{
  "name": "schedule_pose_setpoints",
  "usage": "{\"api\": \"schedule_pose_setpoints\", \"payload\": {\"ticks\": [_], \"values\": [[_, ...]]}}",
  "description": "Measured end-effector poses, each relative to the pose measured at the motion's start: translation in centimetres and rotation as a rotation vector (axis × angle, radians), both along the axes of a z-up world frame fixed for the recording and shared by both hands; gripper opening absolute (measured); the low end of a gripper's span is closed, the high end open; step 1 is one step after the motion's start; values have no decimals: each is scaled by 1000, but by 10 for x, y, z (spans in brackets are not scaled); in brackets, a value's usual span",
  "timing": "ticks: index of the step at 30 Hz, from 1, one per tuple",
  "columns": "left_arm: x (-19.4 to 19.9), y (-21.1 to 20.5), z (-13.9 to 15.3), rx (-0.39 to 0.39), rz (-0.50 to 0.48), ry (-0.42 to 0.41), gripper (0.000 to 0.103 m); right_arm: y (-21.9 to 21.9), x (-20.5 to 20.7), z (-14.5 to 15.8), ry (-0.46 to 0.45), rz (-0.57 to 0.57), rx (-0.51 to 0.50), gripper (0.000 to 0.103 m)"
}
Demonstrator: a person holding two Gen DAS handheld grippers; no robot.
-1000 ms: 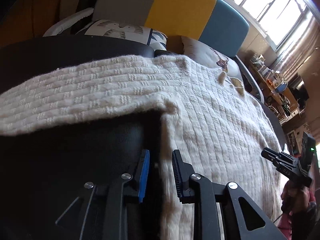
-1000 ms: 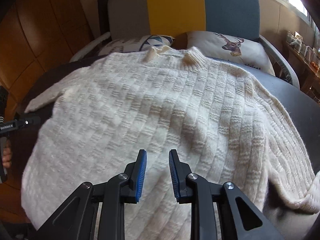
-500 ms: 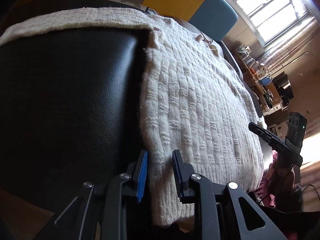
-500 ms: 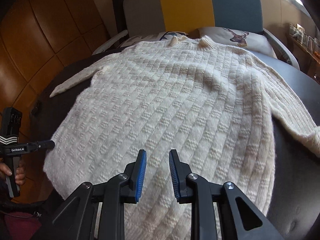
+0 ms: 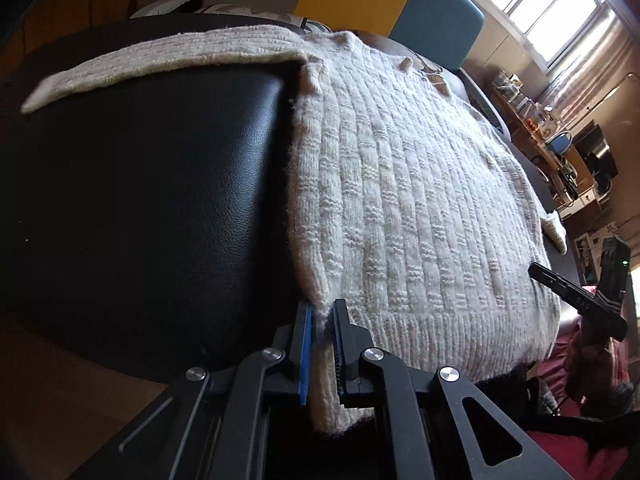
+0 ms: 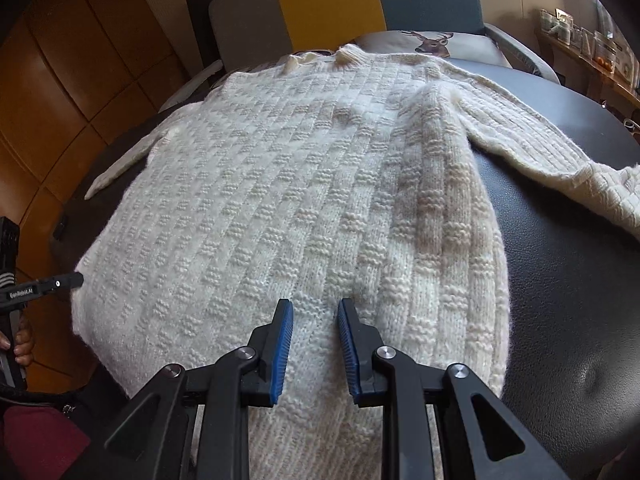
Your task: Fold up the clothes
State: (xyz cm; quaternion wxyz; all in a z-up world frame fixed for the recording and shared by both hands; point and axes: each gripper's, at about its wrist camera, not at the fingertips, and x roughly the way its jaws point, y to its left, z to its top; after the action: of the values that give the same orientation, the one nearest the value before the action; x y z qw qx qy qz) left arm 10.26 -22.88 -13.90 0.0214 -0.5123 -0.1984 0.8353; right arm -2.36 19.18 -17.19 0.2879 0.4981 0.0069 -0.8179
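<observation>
A cream cable-knit sweater [image 5: 420,200] [image 6: 300,180] lies flat, front up, on a black leather surface [image 5: 140,200], collar at the far end. Its left sleeve [image 5: 160,64] stretches out sideways and the right sleeve [image 6: 560,160] trails off to the right. My left gripper [image 5: 322,308] is at the bottom left corner of the hem. Its jaws are closing, with the knit edge pinched between the pads. My right gripper [image 6: 314,304] hovers over the middle of the hem, jaws apart, nothing gripped. Each gripper also shows in the other's view, the right gripper [image 5: 560,284] and the left gripper [image 6: 60,282].
A sofa back in grey, yellow and blue panels [image 6: 328,4] stands behind the sweater, with a deer-print cushion [image 6: 432,42] under the collar. A cluttered shelf [image 5: 560,148] runs along the right under windows. Wooden wall panels [image 6: 60,80] are on the left. A hand [image 6: 20,340] holds the left gripper.
My left gripper slid down the sweater's left edge to the bottom corner and its jaws narrowed onto the hem. My right gripper drew back toward the hem, still apart.
</observation>
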Motion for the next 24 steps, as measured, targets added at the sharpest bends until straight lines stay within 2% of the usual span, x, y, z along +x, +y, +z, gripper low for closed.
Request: {"api": "schedule_pose_setpoints", "payload": {"ticks": [3,5,8,11,14,17,20,22,23,24], "values": [[-14,-6,24,42,33,76,11,4,-9,5,-31,7,-61,23],[-34,-8,38,40,30,128,17,11,-23,16,-23,-17,-135,23],[-83,1,49,-47,-11,176,25,21,-65,33,5,-91,-181,24],[-146,20,54,-132,-100,213,25,20,-116,49,35,-143,-209,24],[-212,38,56,-206,-186,253,25,-7,-166,64,96,-122,-161,24],[-273,57,54,-261,-234,275,25,-50,-213,67,97,-67,-141,24],[-330,71,47,-157,-256,206,26,-83,-253,58,95,-48,-70,24],[-356,83,49,-86,-297,229,30,-92,-270,47,83,-83,2,24],[-369,91,49,-42,-325,229,35,-90,-274,42,80,-93,9,24],[-382,100,49,3,-354,226,47,-88,-277,38,77,-100,13,24]]}}
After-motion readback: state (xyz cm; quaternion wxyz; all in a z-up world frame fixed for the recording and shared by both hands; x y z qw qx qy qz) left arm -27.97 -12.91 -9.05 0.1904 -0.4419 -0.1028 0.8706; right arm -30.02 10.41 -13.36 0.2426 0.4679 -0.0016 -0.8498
